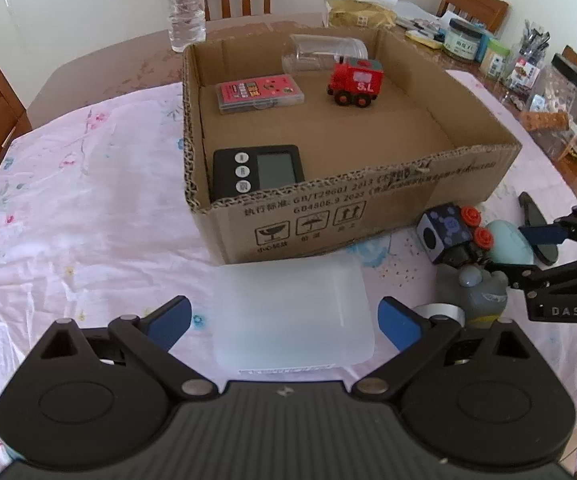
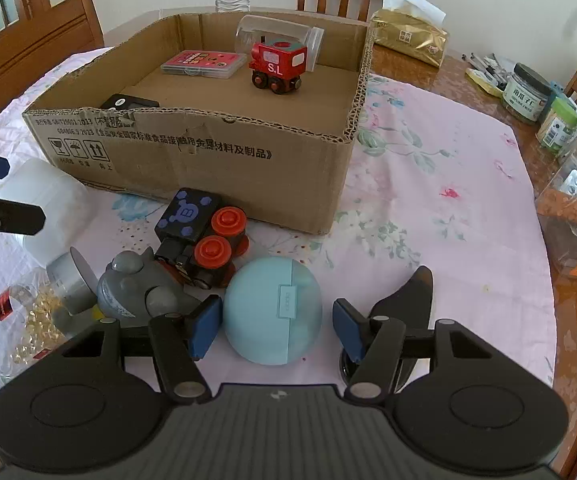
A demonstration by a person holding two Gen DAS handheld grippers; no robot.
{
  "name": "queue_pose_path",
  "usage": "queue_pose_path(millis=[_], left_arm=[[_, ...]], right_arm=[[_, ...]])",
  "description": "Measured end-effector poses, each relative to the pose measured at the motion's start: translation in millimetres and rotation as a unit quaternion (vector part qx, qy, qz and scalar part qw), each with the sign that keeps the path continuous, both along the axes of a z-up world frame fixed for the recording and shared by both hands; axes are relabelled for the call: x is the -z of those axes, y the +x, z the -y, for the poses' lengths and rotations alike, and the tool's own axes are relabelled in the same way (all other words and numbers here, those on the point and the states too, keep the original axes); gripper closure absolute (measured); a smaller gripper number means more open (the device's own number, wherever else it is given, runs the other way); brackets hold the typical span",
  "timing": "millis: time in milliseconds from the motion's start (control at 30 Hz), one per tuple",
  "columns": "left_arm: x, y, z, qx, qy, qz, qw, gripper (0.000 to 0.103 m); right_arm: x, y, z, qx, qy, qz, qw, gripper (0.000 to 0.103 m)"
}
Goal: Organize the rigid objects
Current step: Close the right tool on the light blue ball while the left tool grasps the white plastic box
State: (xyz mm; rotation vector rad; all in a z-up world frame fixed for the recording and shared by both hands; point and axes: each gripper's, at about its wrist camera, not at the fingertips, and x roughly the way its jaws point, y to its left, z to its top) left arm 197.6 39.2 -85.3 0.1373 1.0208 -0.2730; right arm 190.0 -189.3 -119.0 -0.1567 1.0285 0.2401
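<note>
My left gripper (image 1: 286, 322) stands open astride a translucent white plastic box (image 1: 292, 312) on the pink cloth, with cloth showing between the left pad and the box. My right gripper (image 2: 276, 328) brackets a light-blue round case (image 2: 272, 310). Its left pad is against the case, and a gap remains at the right pad. Left of the case lie a black toy train with red wheels (image 2: 200, 236) and a grey toy (image 2: 140, 288). The cardboard box (image 1: 368, 208) holds a red toy train (image 1: 355, 82), a pink card case (image 1: 258, 92), a black timer (image 1: 258, 170) and a clear cup (image 1: 324, 54).
A jar of yellow capsules (image 2: 28, 320) lies at the near left. A black object (image 2: 412, 292) sits under the right finger. A water bottle (image 1: 184, 4), a gold tissue pack (image 2: 408, 36) and jars (image 2: 526, 94) stand on the bare wood beyond the cloth. Chairs ring the table.
</note>
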Motion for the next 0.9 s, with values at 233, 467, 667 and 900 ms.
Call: queue_pose_path(millis=[233, 467, 667, 900], left_arm=[[12, 7, 6, -0.009, 0.022, -0.003, 0.9997, 0.004], [18, 7, -2, -0.006, 0.038, -0.008, 0.9992, 0.004], [16, 7, 5, 0.000, 0.039, 0.002, 0.9992, 0.008], [16, 13, 8, 0.002, 0.039, 0.000, 0.9992, 0.014]], right_arm=[[0, 0, -1, 0.006, 0.000, 0.002, 1.000, 0.037], [0, 0, 1, 0.013, -0.001, 0.001, 1.000, 0.037], [0, 1, -3, 0.002, -0.001, 0.003, 1.000, 0.038], [0, 3, -3, -0.004, 0.000, 0.002, 1.000, 0.038]])
